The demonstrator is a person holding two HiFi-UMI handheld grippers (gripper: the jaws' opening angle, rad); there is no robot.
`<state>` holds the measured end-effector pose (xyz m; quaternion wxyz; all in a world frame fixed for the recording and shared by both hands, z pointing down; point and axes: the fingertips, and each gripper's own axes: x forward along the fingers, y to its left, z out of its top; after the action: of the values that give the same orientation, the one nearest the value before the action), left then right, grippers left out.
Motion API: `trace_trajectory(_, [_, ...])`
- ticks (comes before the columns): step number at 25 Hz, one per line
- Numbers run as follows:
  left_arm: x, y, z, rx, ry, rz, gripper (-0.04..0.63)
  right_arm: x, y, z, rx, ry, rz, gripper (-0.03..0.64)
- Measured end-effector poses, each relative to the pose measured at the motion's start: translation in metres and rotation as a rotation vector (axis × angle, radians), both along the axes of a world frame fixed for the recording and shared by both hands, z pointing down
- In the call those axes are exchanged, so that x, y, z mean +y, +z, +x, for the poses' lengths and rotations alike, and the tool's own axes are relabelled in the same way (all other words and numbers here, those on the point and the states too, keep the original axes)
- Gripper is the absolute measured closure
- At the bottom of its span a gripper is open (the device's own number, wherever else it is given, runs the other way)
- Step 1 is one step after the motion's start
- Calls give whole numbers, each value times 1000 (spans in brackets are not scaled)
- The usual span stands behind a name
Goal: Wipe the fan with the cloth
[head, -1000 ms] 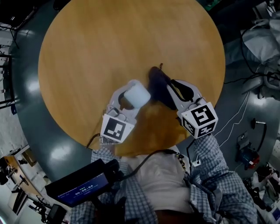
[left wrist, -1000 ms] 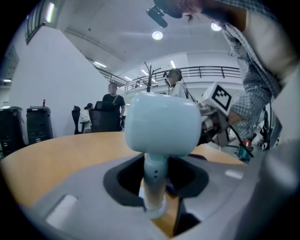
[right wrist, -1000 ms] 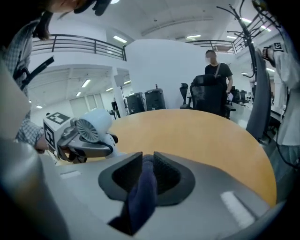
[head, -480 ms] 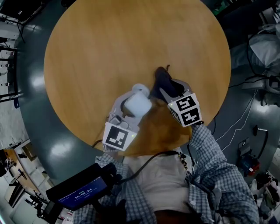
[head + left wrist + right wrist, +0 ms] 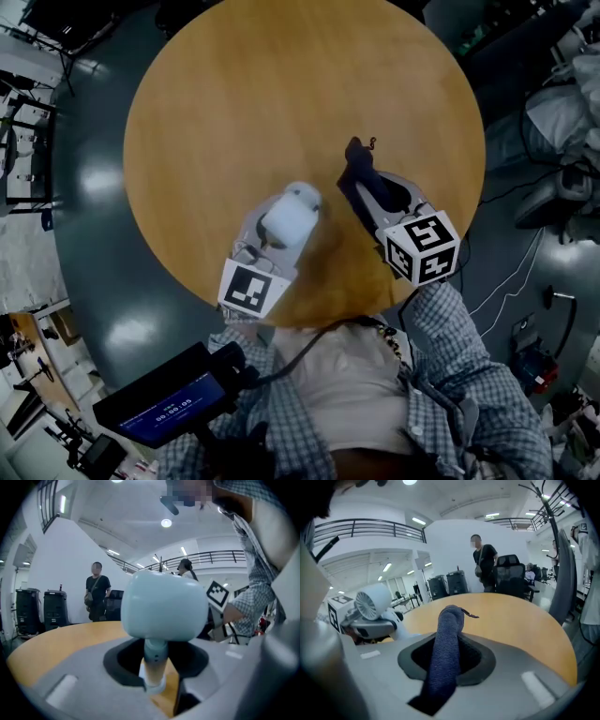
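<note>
Wooden table (image 5: 281, 94) lies beneath a pale, rounded fan (image 5: 291, 217).

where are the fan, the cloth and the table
fan (image 5: 289, 219), head view, on its white housing
cloth (image 5: 443, 648), right gripper view, on its bunched middle
table (image 5: 281, 94), head view, on bare wood top

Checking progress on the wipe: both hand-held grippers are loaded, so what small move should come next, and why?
Probably swing the right hand-held gripper across to lay the cloth against the fan. Its jaws have just been closing on the cloth, the left hand-held gripper holds the fan by its stem, and a gap separates cloth and fan.
</note>
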<state>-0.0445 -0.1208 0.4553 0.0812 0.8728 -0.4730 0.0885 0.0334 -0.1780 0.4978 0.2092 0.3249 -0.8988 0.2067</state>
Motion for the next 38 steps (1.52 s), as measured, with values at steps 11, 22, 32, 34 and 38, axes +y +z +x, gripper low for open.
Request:
trace_trajectory(11, [3, -69, -12, -29, -28, 123, 457, 64, -235, -90, -121, -270, 526, 529])
trace_trajectory(22, [-3, -77, -21, -55, -58, 153, 457, 148, -220, -128, -58, -587, 549, 529])
trace_trajectory(32, [-1, -104, -18, 39, -28, 211, 457, 106, -256, -116, -440, -507, 247, 531])
trace_trajectory(34, [1, -108, -20, 52, -26, 214, 457, 81, -255, -108, -479, -450, 204, 531])
trace_trajectory(38, [1, -107, -27, 55, -39, 207, 457, 38, -242, -92, -587, -315, 94, 531])
